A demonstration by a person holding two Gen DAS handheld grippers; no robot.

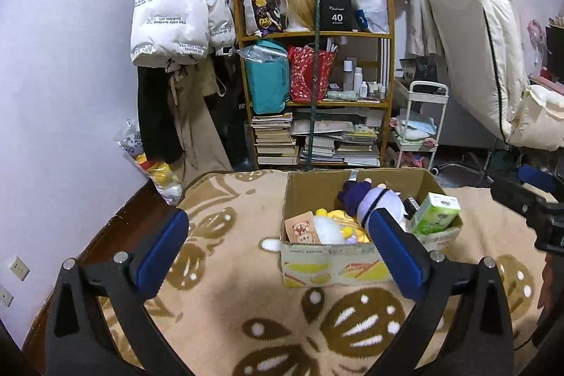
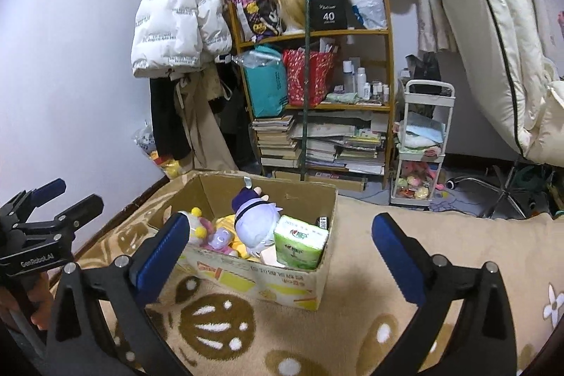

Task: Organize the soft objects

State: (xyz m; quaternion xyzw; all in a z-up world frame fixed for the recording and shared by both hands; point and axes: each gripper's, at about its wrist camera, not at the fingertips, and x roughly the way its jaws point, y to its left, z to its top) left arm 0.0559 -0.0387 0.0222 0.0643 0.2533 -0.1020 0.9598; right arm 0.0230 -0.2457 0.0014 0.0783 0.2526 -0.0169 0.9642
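Cardboard box [image 1: 356,265] on patterned blanket [image 1: 225,305], holding purple-hatted plush doll [image 1: 379,201], yellow plush [image 1: 338,226] and green tissue pack [image 1: 435,214]. Left hand-held gripper [image 1: 278,256] spread wide, nothing between blue pads, short of box. Right hand-held gripper [image 2: 280,254] likewise wide and empty, box and doll [image 2: 253,221] seen between its fingers.

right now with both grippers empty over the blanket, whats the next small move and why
Probably draw both hands back from the brown cardboard box and look for another soft item. The left gripper and right gripper are open with nothing between the fingers, the purple-haired plush doll and green tissue pack already sit in the box, and the beige patterned blanket shows nothing loose nearby.
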